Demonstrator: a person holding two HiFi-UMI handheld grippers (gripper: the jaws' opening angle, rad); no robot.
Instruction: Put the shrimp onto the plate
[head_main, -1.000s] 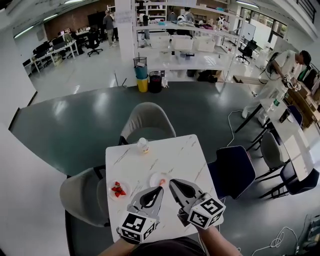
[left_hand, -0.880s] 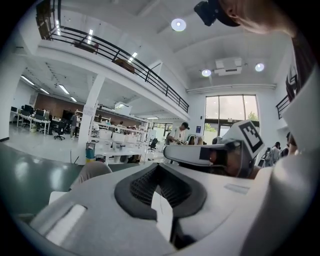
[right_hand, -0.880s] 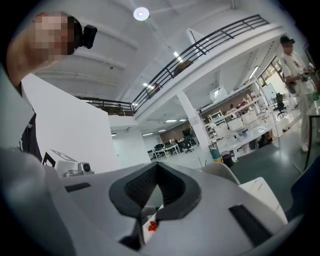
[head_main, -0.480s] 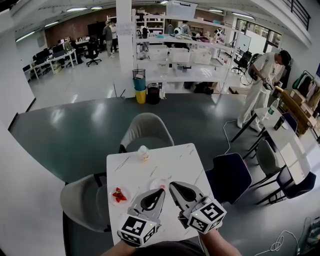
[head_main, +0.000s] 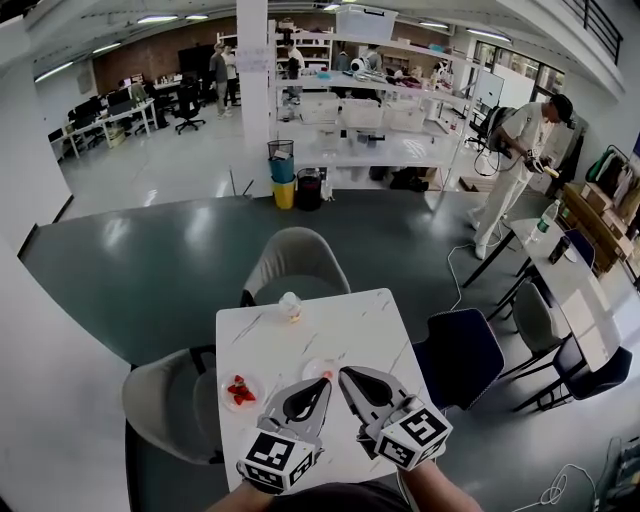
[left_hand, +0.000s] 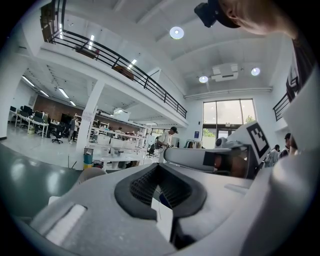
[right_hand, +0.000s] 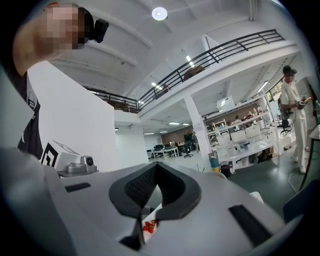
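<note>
Shrimp (head_main: 238, 389) lie near the table's (head_main: 350, 320) left edge, apart from your left gripper (head_main: 320, 381) and right gripper (head_main: 344, 374), both closed and empty; bare tabletop ahead.

Table (head_main: 350, 325) middle open; cup (head_main: 290, 306) far edge, small plate (head_main: 312, 367) near, red-food plate (head_main: 240, 392) left.

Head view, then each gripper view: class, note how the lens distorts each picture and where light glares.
Head view: fisheye bows the white wall; ceiling lights reflect as pale patches on the glossy floor. Left gripper view: black circular vignette, one glaring ceiling lamp. Right gripper view: same vignette, the balcony railing curves.
</note>
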